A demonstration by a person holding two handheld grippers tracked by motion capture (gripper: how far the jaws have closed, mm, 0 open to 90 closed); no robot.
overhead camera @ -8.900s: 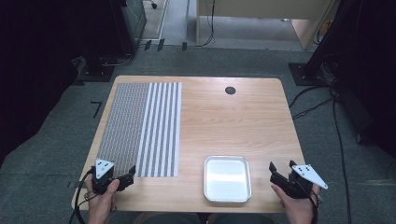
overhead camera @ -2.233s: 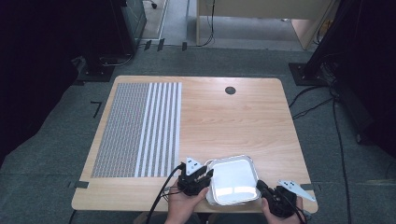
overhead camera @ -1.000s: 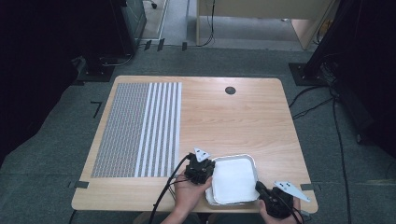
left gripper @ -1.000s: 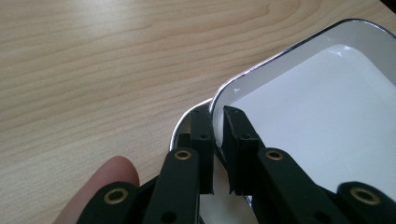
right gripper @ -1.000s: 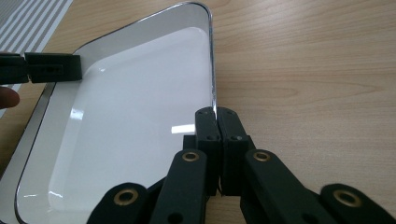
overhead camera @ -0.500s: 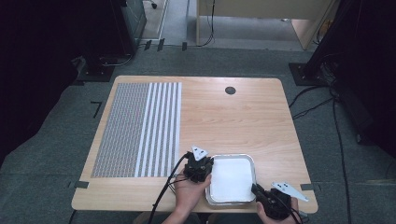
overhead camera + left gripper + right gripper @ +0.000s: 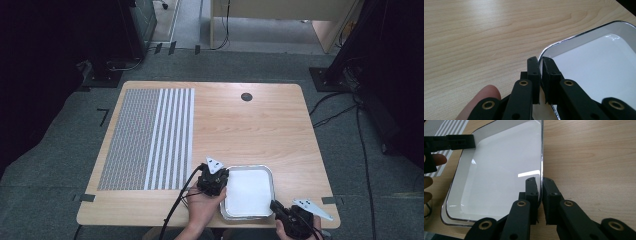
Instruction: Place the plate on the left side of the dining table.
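A white tray with a shiny metal rim lies flat near the table's front edge. My left gripper is at its left side. In the left gripper view that gripper is shut on the tray by the rim, near a rounded corner. My right gripper is at the front right corner. In the right gripper view it has the tray's right rim between its jaws. Those jaws have just been closing and grip the rim.
A grey and white striped mat covers the table's left part. A small black round fitting sits near the far edge. Bare wood lies beyond the tray. Cables trail from both grippers over the front edge.
Since the earliest frame both grippers have come in from the table's front corners to the tray's sides. Over the last second the tray has turned slightly squarer to the table.
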